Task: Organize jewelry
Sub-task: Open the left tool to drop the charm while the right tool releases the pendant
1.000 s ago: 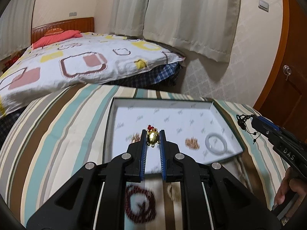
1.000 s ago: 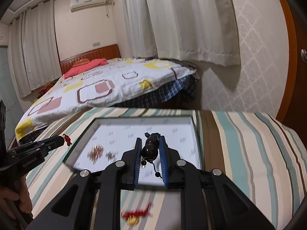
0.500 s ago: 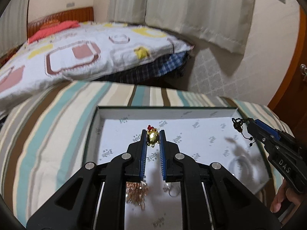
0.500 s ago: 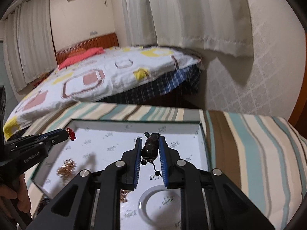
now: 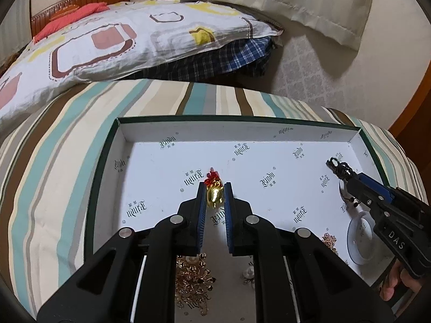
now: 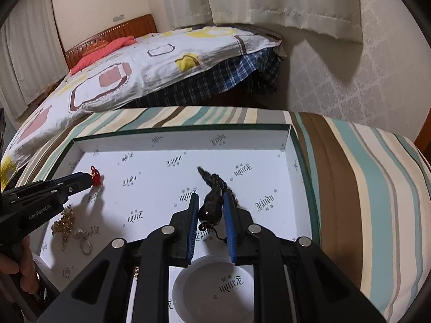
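A shallow white-lined box [image 5: 309,133] with dark green rims lies on a striped cloth [image 5: 54,161] and holds the jewelry. Near its front edge, toward the left side, sits a tangled gold chain piece [image 5: 192,280] with a small pearl ring [image 6: 83,238] just beside it; toward the front right corner lies a pale bangle [image 6: 212,288], with another small gold cluster [image 5: 330,241] near it.

The left gripper [image 5: 214,188] is clenched on a gold charm [image 5: 214,196] with a red knot on top, held over the middle of the box floor. The right gripper [image 6: 210,202] is clenched on a dark bead pendant [image 6: 211,206] with a braided black cord, held over the right half of the box; a thin cord end with small beads dangles below it. Whether either piece touches the box floor cannot be told.

The striped cloth, in teal, cream, brown and grey, covers the surface under the box. Beyond its far edge stands a bed [image 6: 140,64] with a patterned white cover, a red pillow [image 5: 72,17] and a wooden headboard [image 6: 107,31]; pale curtains [image 6: 282,2] hang along the wall.

The gripper bodies hide the front middle of the box, cutting off part of the gold chain piece and the bangle. Only fingertips of each hand [image 5: 396,282] show at the picture edges.
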{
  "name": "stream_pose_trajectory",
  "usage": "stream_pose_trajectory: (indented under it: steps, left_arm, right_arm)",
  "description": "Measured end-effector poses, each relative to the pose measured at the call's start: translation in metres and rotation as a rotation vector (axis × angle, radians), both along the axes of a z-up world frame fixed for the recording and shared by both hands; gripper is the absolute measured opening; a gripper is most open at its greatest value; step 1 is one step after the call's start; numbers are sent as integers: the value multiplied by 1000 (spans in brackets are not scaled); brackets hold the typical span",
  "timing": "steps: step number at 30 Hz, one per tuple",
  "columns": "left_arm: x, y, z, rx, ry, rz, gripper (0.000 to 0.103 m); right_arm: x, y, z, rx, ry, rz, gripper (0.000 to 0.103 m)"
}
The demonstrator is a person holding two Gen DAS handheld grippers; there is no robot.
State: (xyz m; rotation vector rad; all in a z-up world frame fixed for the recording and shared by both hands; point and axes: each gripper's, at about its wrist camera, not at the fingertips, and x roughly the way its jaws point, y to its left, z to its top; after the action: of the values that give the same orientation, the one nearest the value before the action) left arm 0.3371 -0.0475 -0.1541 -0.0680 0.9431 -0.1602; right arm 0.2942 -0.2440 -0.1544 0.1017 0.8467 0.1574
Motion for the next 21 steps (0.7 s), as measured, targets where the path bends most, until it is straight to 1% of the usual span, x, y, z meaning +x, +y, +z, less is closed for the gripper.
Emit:
stream_pose_trajectory:
  steps: [1, 2, 3, 5, 6, 8, 12, 13, 15, 19, 21]
  left_arm:
    - [0, 0, 0, -4, 2, 1, 18]
    - [0, 1, 1, -5, 0, 4, 26]
    - [1, 1, 1, -4, -1, 7, 31]
    - [1, 3, 1, -11, 4, 9, 36]
    - [1, 2, 1, -11, 4, 11, 37]
    - [0, 3, 2, -14, 0, 13, 39]
    - [-6, 5, 10, -12, -32, 21, 48]
    - [-10, 5, 13, -15, -49, 21, 49]
    - [-19, 7, 21, -26, -77, 23, 55]
    - [-49, 12, 40, -32, -168, 33, 59]
    - [-67, 16, 50, -31, -207, 44, 61]
  right_arm:
    - [0, -1, 0, 5, 1, -4, 21]
    - [1, -2, 0, 7, 2, -5, 25]
    - [1, -2, 1, 7, 1, -5, 28]
    - [0, -3, 2, 7, -2, -5, 38]
    - [1, -3, 2, 7, -4, -5, 39]
    - [1, -3, 3, 4, -7, -5, 40]
    - [-6, -5, 9, 19, -30, -7, 41]
    - [-10, -4, 12, 21, -45, -9, 41]
    - [-18, -4, 19, 28, -66, -8, 41]
    - [-40, -3, 33, 49, -109, -8, 46]
    - [-52, -3, 38, 60, -124, -10, 46]
